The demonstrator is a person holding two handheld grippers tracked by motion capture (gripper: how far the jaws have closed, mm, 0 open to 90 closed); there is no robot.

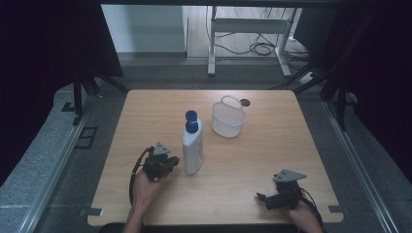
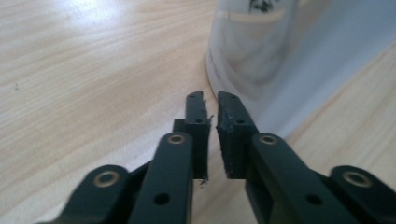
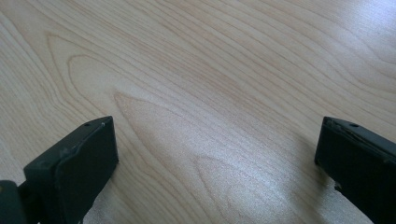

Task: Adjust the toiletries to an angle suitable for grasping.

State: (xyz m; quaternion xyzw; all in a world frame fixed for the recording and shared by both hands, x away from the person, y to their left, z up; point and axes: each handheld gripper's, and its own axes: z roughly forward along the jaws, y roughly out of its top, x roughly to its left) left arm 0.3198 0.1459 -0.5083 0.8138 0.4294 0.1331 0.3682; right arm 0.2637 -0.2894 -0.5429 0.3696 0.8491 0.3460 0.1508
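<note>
High view: one wooden table point(image 1: 272, 145), square with rounded corners, carries one white bottle point(image 1: 193, 148) with a blue cap point(image 1: 191, 116) and one white mesh basket point(image 1: 228, 119) with a loop handle. The bottle stands upright near the table's middle; the basket sits farther back and to the right of it, apart from it. Two grippers are here, each in a hand at the near edge. The left gripper point(image 1: 167, 164) is just left of the bottle's base, jaws pointing toward it. The right gripper point(image 1: 262, 198) is at the near right, well apart from both things, pointing left. Around the table lies grey floor with metal rails on either side; dark curtains hang left and right, and at the far side stands a white desk frame point(image 1: 248, 34) with cables on the floor

Left gripper view: the left gripper point(image 2: 212, 105) has its jaws narrow, a thin slit between the pads, nothing in it. Just beyond the tips rises the rounded white base of the bottle point(image 2: 247, 51), with some dark print near the top edge, too blurred to read. This view gives the closeness to the bottle that the high view only hints at

Right gripper view: the right gripper point(image 3: 217, 140) has its jaws wide apart, with bare, pale wood grain point(image 3: 205, 79) between them and nothing held
</note>
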